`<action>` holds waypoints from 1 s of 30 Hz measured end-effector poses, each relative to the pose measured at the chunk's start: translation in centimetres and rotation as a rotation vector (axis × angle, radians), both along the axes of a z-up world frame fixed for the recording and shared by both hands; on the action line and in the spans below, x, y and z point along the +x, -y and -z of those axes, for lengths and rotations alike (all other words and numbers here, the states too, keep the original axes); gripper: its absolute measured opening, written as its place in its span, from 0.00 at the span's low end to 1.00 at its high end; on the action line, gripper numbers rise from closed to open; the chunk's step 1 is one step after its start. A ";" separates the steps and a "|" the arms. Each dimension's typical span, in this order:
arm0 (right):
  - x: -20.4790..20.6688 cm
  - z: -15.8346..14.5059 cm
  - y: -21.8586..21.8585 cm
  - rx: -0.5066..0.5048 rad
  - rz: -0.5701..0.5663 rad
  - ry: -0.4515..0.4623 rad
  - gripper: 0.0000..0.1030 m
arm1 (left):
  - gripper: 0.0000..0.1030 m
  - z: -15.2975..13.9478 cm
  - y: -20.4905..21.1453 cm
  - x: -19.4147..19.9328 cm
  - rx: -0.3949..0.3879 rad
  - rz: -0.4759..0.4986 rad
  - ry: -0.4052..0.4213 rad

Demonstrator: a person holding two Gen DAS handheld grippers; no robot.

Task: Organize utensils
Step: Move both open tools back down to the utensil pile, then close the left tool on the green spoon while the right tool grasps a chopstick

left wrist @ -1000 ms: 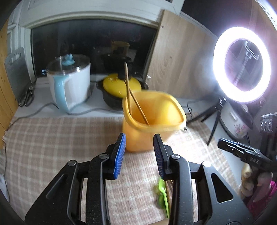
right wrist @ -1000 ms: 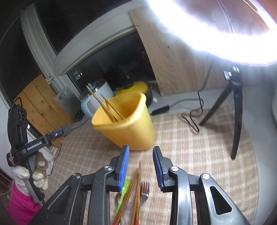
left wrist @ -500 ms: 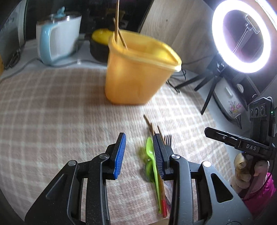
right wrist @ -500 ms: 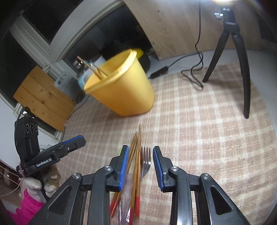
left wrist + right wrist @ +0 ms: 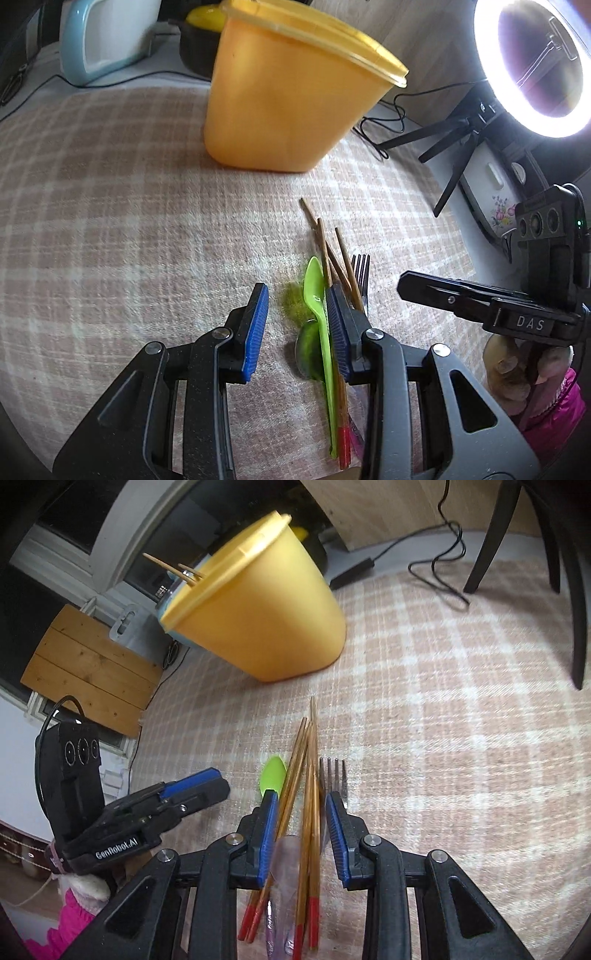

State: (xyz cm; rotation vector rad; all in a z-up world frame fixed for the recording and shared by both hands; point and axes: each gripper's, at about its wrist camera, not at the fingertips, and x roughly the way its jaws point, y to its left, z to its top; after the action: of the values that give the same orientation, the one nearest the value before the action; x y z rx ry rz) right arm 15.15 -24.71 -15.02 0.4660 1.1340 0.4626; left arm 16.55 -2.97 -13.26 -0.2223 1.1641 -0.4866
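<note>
Right wrist view: right tool spread over chopsticks; left tool spread beside green spoon, near yellow bin.

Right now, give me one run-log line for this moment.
left gripper: open, above green spoon | right gripper: open, over chopsticks | fork: on cloth | yellow tub: holds chopsticks

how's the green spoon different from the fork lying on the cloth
The green spoon is bright lime plastic; the fork is grey metal. The spoon ends in a smooth rounded bowl, the fork in four thin tines. The spoon lies left of the chopsticks, the fork right of them. Both lie flat on the checked cloth, heads pointing toward the yellow container.
</note>
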 end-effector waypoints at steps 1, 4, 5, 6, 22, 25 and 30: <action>0.2 0.2 -0.1 0.008 -0.001 -0.009 0.27 | 0.32 0.1 0.1 0.1 -0.001 0.002 -0.004; 0.9 0.6 -0.6 0.012 -0.008 -0.028 0.26 | 0.32 0.6 0.4 0.4 -0.005 0.004 -0.019; 1.0 0.5 -0.7 0.011 -0.012 -0.030 0.25 | 0.32 0.7 0.5 0.5 -0.006 0.005 -0.023; 1.2 0.5 -1.0 0.002 -0.019 -0.032 0.24 | 0.32 0.8 0.6 0.6 -0.005 0.007 -0.026; 3.5 1.4 -2.7 -0.084 -0.027 -0.075 0.16 | 0.31 2.2 1.0 1.6 -0.027 0.003 -0.058; 3.7 1.5 -2.9 -0.086 -0.031 -0.079 0.16 | 0.31 2.4 1.1 1.8 -0.036 0.003 -0.067; 3.9 1.7 -3.2 -0.088 -0.038 -0.086 0.14 | 0.31 3.0 1.3 1.9 -0.053 0.010 -0.081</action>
State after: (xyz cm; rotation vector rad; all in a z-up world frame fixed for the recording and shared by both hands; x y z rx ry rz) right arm 19.06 -21.54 -16.71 0.3910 1.2424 0.4268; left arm 18.43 -4.22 -16.26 -0.2845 1.2327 -0.5213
